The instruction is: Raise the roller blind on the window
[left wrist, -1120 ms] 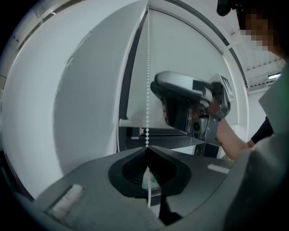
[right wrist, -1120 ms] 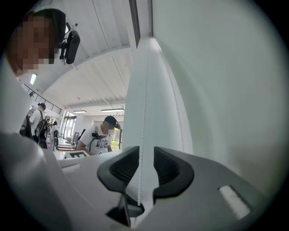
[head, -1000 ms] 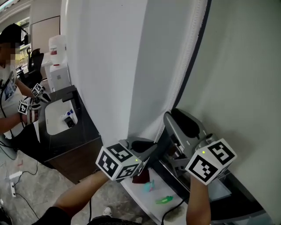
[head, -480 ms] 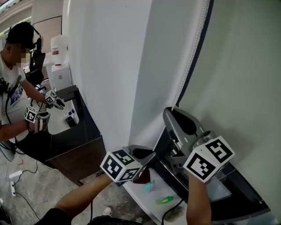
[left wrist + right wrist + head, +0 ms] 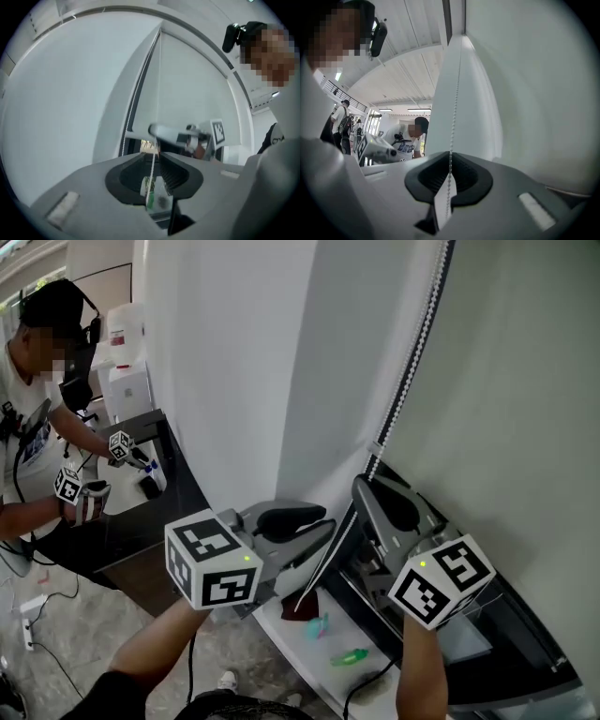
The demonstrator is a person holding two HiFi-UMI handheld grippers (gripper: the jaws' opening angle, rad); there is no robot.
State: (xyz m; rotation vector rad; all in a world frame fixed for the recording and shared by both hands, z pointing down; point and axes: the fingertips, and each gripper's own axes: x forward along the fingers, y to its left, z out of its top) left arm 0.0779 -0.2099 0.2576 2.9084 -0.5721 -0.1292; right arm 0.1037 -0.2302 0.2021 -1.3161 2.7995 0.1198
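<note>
The white roller blind (image 5: 511, 399) hangs at the right, and its bead chain (image 5: 413, 360) runs down the blind's left edge. My right gripper (image 5: 366, 488) is shut on the bead chain (image 5: 455, 112), which drops straight into its closed jaws (image 5: 450, 161). My left gripper (image 5: 328, 529) sits lower and to the left. Its jaws are opening, and a chain strand (image 5: 153, 161) passes loosely through the gap without being pressed (image 5: 153, 157). The right gripper (image 5: 180, 136) shows beyond it, ahead of the blind (image 5: 192, 89).
Below the grippers a white windowsill (image 5: 281, 634) carries a green item (image 5: 350, 657), a teal item (image 5: 317, 628) and a dark red one (image 5: 300, 606). At far left another person (image 5: 37, 427) works with grippers at a dark counter (image 5: 141, 521). A white wall (image 5: 225, 371) stands left of the window.
My left gripper's jaws have parted off the chain and it has shifted left, its cube turned toward me. The right gripper holds near the same spot on the chain.
</note>
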